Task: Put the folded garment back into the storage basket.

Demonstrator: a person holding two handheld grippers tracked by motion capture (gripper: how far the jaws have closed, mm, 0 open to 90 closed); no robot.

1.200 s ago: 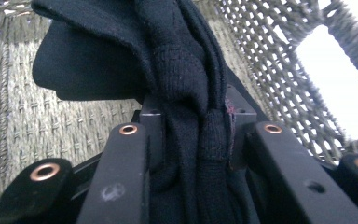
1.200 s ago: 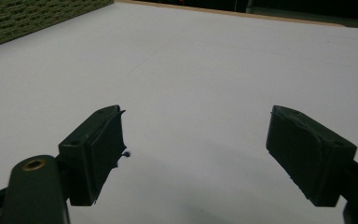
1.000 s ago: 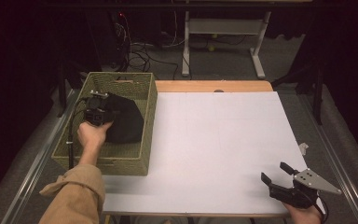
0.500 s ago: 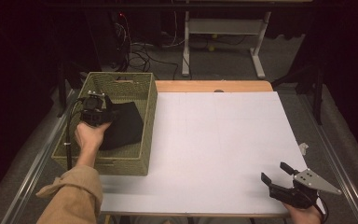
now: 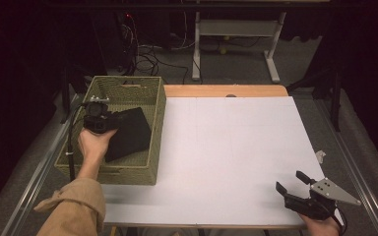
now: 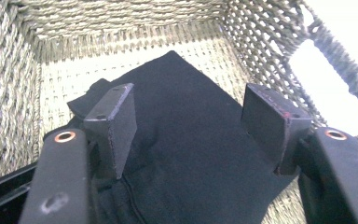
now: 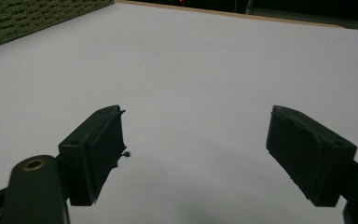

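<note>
Lying folded on the floor of the woven basket (image 5: 155,147), the black cloth (image 5: 130,135) sits tilted, its far corner near the basket's right wall and its near end under the left gripper (image 5: 98,120). In the left gripper view the cloth (image 6: 191,140) fills the space between that gripper's (image 6: 191,123) two jaws, which stand spread to either side of it and above it, gripping nothing; no fold is pinched yet. Judged from this, the cloth is not yet picked up, so the grasp, the lift over the rim and whatever follows on the table all seem left to do. Room inside the basket (image 6: 261,32) is tight: woven walls rise close on the left, the far side and the right, with a handle cut-out in the right wall, so the way out is upward. Beyond the basket the white table top (image 5: 236,147) lies bare and wide. The right gripper (image 5: 295,189) rests near the table's front right corner, well apart from the basket, its jaws spread over bare white surface (image 7: 191,70) in the right gripper view.
</note>
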